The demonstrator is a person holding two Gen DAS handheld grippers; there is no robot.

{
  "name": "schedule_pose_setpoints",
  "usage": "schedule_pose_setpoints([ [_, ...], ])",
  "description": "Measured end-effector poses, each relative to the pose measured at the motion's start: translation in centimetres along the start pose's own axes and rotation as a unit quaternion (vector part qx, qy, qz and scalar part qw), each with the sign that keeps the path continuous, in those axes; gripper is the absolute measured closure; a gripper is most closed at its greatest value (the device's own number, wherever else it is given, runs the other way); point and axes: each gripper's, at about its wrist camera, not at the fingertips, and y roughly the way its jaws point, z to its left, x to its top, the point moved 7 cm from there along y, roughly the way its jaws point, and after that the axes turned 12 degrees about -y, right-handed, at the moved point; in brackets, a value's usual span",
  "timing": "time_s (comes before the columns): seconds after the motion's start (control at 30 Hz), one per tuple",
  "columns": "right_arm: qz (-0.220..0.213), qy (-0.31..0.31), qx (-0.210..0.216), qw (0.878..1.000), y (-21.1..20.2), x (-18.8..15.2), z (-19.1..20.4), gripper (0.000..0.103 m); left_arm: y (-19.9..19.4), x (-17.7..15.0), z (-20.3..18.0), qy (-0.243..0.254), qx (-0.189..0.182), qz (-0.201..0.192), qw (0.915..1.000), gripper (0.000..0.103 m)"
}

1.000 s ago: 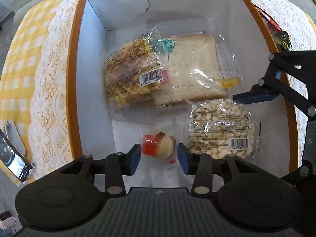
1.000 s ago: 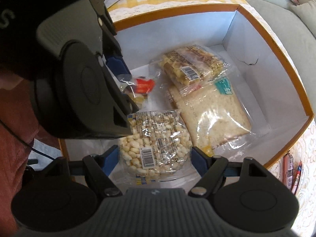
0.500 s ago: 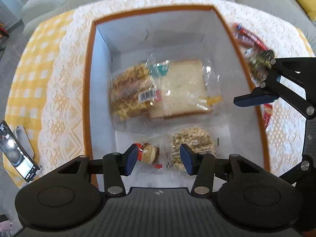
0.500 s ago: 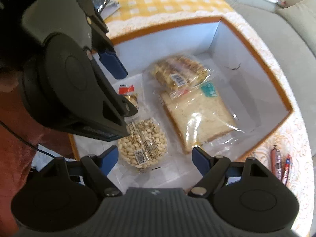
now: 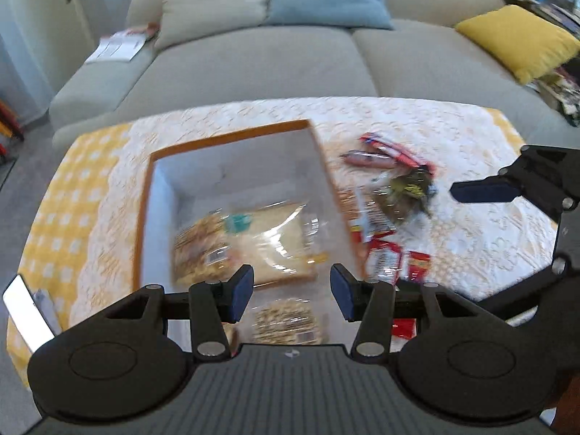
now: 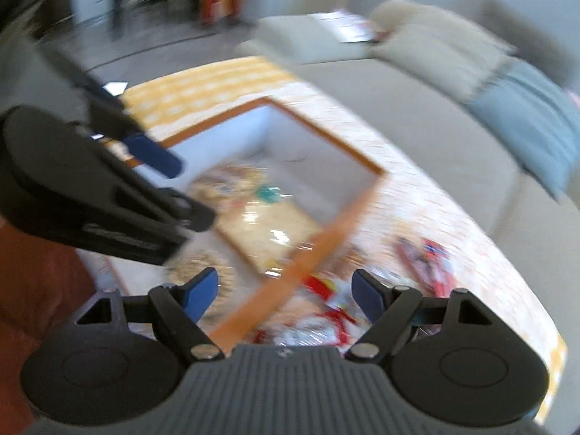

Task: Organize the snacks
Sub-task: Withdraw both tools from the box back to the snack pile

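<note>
above the tabletop [image 5: 453,137], covered with white lace over yellow check: left claw [image 5: 291,291] raised, blue pads spread apart, nothing between them. right claw [image 6: 284,291] likewise raised, pads spread wide, nothing held; seen from the left wrist view at the far right edge as one blue pad on a black linkage.

inside the orange-rimmed box [image 5: 232,137], white interior: sliced bread pack [image 5: 282,239] in clear film with a teal label at its upper left corner, lying flat. waffle snack pack [image 5: 197,250], golden-brown with a barcode sticker, lying beside the bread on its left and overlapping it. round puffed-grain cake pack [image 5: 286,320], pale kernels under clear wrap, barcode sticker at the lower edge, lying nearer the claw than the bread. all three blurred by motion.

outside the box, on the lace to its right: red sausage sticks [image 5: 384,154], a dark green and yellow crumpled packet [image 5: 406,192], several red-and-white sachets [image 5: 395,257] just beside the box wall.

at the left tabletop edge: phone [image 5: 27,311], screen lit. behind the tabletop: grey sofa [image 5: 253,58] with blue and yellow cushions.
</note>
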Motion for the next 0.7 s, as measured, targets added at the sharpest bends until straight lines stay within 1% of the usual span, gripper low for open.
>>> schedule_pose_setpoints([
  [0.07,-0.005,0.041,-0.022,0.999,-1.0,-1.9,-1.5,0.024,0.0,-0.5,-1.4,0.019,-0.014,-0.002,0.9997,0.045],
  [0.1,-0.007,0.073,-0.032,0.997,-1.5,-3.1,-2.4,0.026,0.1,-0.8,-2.2,0.031,-0.022,0.000,0.9993,0.045],
  [0.13,-0.009,0.098,-0.036,0.994,-1.8,-4.2,-3.2,0.030,0.1,-1.2,-3.0,0.044,-0.029,0.002,0.9986,0.045],
  [0.2,-0.014,0.144,-0.044,0.989,-2.3,-6.5,-4.3,0.031,0.6,-1.7,-4.5,0.074,-0.041,0.008,0.9964,0.045],
  [0.27,-0.020,0.173,-0.053,0.983,-2.7,-8.8,-5.0,0.032,1.2,-2.4,-6.1,0.103,-0.046,0.015,0.9935,0.045],
  [0.3,-0.021,0.184,-0.058,0.981,-2.6,-10.0,-5.1,0.035,1.5,-2.7,-6.7,0.117,-0.048,0.019,0.9917,0.045],
  [0.37,-0.013,0.205,-0.067,0.976,-2.1,-12.3,-5.2,0.037,2.2,-3.3,-8.3,0.150,-0.049,0.030,0.9871,0.043],
  [0.47,-0.011,0.238,-0.062,0.969,-1.2,-14.6,-5.4,0.037,3.5,-4.2,-10.0,0.175,-0.041,0.054,0.9822,0.041],
  [0.57,-0.015,0.264,-0.044,0.963,-1.0,-15.9,-5.9,0.036,5.2,-4.5,-11.2,0.175,-0.027,0.089,0.9802,0.041],
  [0.63,-0.019,0.282,-0.027,0.959,-0.9,-16.3,-6.2,0.033,6.2,-4.4,-12.0,0.169,-0.020,0.103,0.9800,0.041],
  [0.7,-0.014,0.305,-0.023,0.952,-0.6,-17.0,-6.7,0.027,7.1,-4.3,-12.6,0.171,-0.015,0.112,0.9787,0.041],
])
